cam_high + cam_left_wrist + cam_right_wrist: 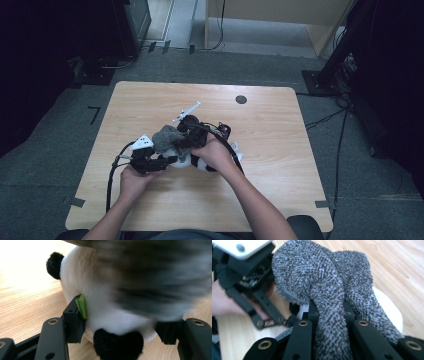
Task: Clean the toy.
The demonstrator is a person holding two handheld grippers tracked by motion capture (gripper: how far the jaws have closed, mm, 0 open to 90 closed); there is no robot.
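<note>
Count: 1 plush panda [105, 312], 1 grey fuzzy cloth [324, 287], 2 grippers, 1 wooden table [280, 165]. Also 1 dark round hole [241, 99] in the tabletop near the far edge, right of centre.

Panda sits approx. mid-table, a bit nearer the near edge than the far one; white body w/ black ear and black limb seen in the left gripper view. Grey cloth lies over its top, touching it.

Left gripper [120, 325]: jaws spread wide around the panda's white body, one on each side. The green pad [82, 306] on one jaw presses into the plush; the other jaw is at the opposite flank, contact there too blurred to tell. In the high view it comes in from the panda's left, hand behind it.

Right gripper [329, 322]: jaws pressed close together w/ a strip of the grey cloth pinched between them; rest of the cloth bunches up beyond the tips. High view shows it above the panda, reaching in from the right.
</note>
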